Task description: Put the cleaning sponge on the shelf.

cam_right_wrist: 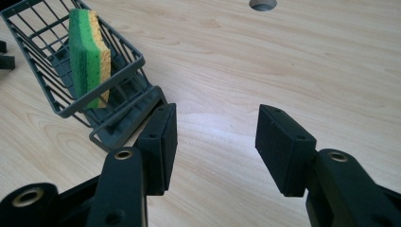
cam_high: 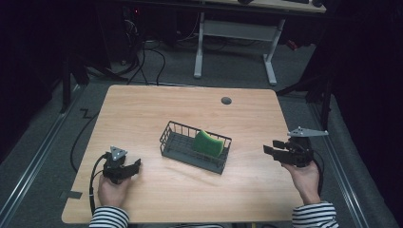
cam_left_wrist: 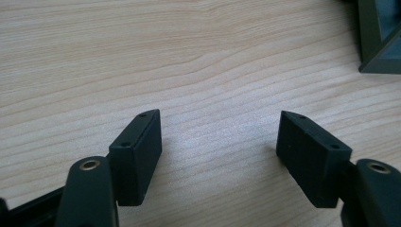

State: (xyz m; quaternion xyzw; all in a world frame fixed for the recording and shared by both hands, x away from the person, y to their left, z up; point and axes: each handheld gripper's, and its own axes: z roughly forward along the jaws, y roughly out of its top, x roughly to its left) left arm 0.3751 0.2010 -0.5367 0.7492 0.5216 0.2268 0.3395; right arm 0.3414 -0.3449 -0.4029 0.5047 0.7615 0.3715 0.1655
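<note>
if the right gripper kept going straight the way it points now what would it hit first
Probably the dark grey wire basket: the right gripper points left toward the end holding the green and yellow sponge. Its own view aims slightly past the basket, so uncertain.

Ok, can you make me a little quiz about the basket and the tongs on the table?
1. True or false: the sponge stands on edge inside the wire basket.
2. Which is nearer the sponge's end of the basket: A) left tongs, B) right tongs?
3. Fill in: both tongs are ____ and hold nothing.

Key: 1 true; 2 B; 3 open.
</note>
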